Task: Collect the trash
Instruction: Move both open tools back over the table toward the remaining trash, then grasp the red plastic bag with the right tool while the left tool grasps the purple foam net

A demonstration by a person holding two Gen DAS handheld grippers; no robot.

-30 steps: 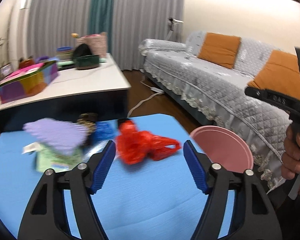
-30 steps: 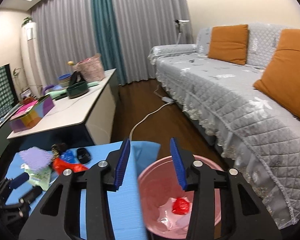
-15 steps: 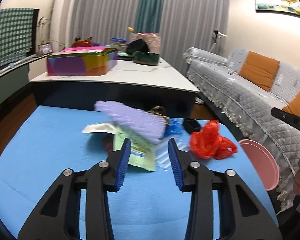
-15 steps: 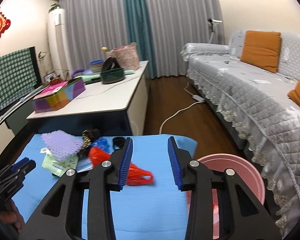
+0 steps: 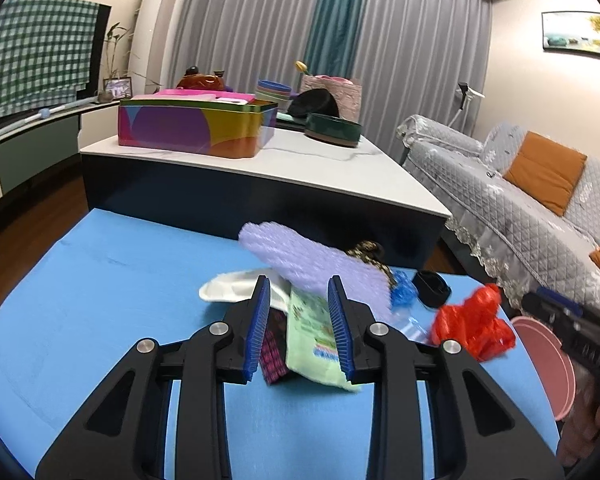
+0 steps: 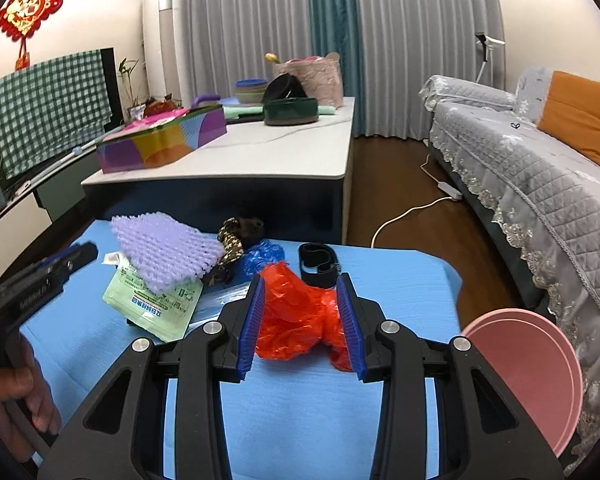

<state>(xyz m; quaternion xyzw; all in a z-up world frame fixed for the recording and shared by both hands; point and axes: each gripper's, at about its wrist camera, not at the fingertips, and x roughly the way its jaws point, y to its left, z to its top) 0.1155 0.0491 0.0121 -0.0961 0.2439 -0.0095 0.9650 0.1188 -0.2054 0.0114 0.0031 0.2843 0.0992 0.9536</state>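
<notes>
A home living room: quilted grey sofa [image 6: 540, 168] with orange cushions [image 6: 578, 116], floor-length curtains [image 6: 420, 40], covered television [image 6: 48, 108], framed picture [image 5: 576, 36]

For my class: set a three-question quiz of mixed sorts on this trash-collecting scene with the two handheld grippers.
1. True or false: the red plastic bag lies between the fingers of the right gripper.
2. Which item lies on top of the green packet? A) purple foam net B) a glass bottle C) a metal spoon
3. Fill in: the pink bin stands at the blue table's ____ edge in the right wrist view.

Key
1. True; the bag sits between the pads, with no squeeze visible.
2. A
3. Right, on the sofa side.
</notes>
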